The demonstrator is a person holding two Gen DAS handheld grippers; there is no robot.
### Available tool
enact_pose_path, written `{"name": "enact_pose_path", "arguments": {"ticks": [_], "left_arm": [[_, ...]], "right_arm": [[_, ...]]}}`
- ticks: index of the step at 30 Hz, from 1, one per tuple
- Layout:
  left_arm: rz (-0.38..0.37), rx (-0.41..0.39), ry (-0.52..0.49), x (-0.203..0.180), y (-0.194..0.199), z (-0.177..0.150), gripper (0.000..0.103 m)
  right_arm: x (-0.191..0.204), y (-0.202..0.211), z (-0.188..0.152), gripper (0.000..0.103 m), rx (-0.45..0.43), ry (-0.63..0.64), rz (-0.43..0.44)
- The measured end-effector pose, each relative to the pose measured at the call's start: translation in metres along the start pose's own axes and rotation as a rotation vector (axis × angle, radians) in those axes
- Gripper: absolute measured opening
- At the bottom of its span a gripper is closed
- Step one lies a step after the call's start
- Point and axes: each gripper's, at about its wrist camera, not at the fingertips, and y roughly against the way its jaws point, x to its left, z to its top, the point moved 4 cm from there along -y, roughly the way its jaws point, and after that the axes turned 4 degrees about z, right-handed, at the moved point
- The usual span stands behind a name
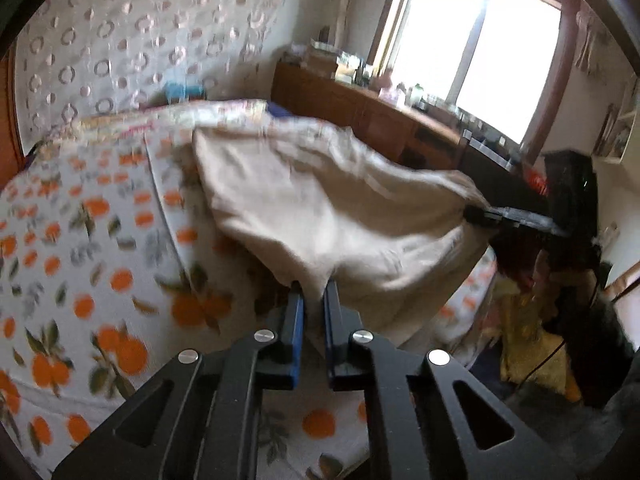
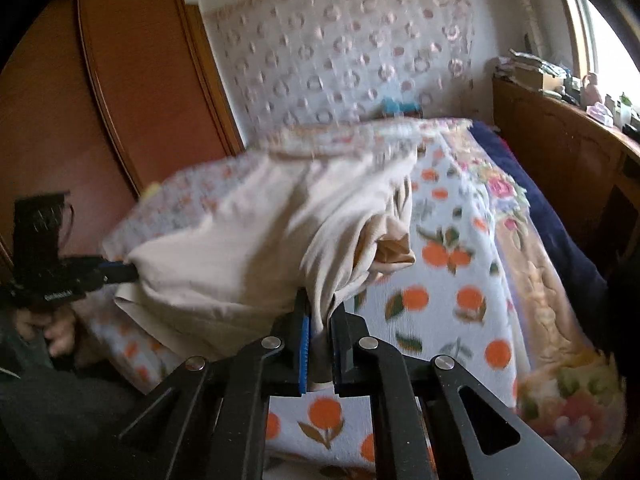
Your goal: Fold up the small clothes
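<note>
Above the bed (image 1: 60, 216), the left gripper (image 1: 313, 292) pinches one corner of the cream garment (image 1: 312, 208); the right gripper (image 2: 319, 312) clamps another, the cloth hanging between them; to fold well, keep the held edge taut and level while lowering; only the right view shows the garment's tan opening (image 2: 394, 248); only the left, the window (image 1: 480, 52).

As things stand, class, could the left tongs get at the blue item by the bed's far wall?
Probably not: the left tongs are shut on the cream garment, which hangs between them and the blue item.
</note>
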Motion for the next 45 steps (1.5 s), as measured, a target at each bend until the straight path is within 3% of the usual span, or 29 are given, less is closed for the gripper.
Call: {"name": "enact_pose_path", "arguments": {"ticks": [5, 11, 20, 25, 28, 29, 31, 34, 35, 39, 45], "left_arm": [[0.017, -0.089, -0.009, 0.011, 0.008, 0.05, 0.009], [0.082, -0.085, 0.013, 0.052, -0.036, 0.113, 0.009], [0.132, 0.008, 0.05, 0.094, -0.113, 0.16, 0.009], [0.147, 0.059, 0.055, 0.105, -0.143, 0.168, 0.01], [0.157, 0.087, 0.05, 0.113, -0.154, 0.168, 0.015], [0.163, 0.085, 0.049, 0.116, -0.154, 0.167, 0.019], [0.159, 0.074, 0.052, 0.119, -0.149, 0.165, 0.044], [0.12, 0.074, 0.059, 0.122, -0.141, 0.16, 0.053], [0.126, 0.078, 0.051, 0.123, -0.139, 0.157, 0.054], [0.137, 0.101, 0.036, 0.124, -0.133, 0.139, 0.055], [0.135, 0.144, -0.015, 0.115, -0.132, 0.119, 0.055]], "right_arm": [[-0.004, 0.009, 0.033, 0.008, -0.093, 0.005, 0.017], [-0.022, -0.027, 0.098, 0.008, -0.155, 0.008, 0.0], [-0.051, -0.128, 0.15, 0.008, -0.028, -0.002, -0.06], [-0.059, -0.153, 0.171, 0.008, 0.015, -0.006, -0.086], [-0.054, -0.161, 0.175, 0.016, 0.048, 0.012, -0.097], [-0.054, -0.158, 0.176, 0.019, 0.055, 0.023, -0.112], [-0.049, -0.151, 0.181, 0.024, 0.061, 0.039, -0.125], [-0.046, -0.143, 0.183, 0.024, 0.073, 0.074, -0.138], [-0.045, -0.141, 0.184, 0.025, 0.079, 0.082, -0.142], [-0.048, -0.125, 0.188, 0.054, 0.058, 0.075, -0.15], [-0.046, -0.108, 0.182, 0.056, 0.058, 0.107, -0.163]]}}
